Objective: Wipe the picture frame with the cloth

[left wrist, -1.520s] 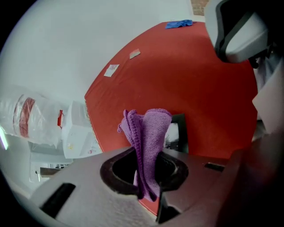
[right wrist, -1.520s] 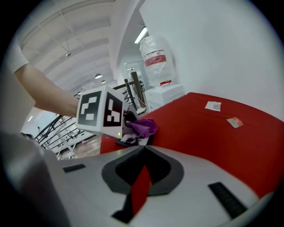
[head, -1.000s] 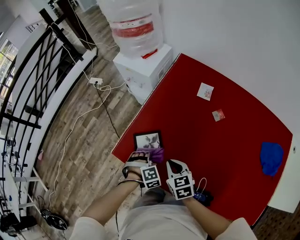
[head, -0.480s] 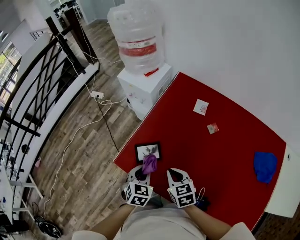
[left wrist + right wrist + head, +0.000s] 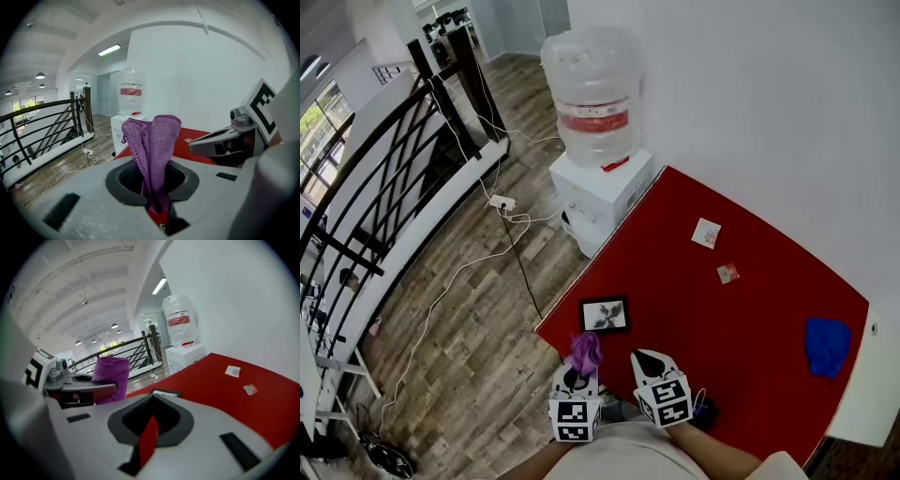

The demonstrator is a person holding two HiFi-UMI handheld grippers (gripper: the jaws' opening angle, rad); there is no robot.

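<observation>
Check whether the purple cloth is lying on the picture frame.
No, the purple cloth is clamped in the left tool, which holds it clear of the picture frame.

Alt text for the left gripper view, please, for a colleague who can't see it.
The left gripper has its jaws shut on a purple cloth that stands up in folds between them. Beyond lie the red table, a water dispenser against the white wall, and the right gripper at the right.
</observation>
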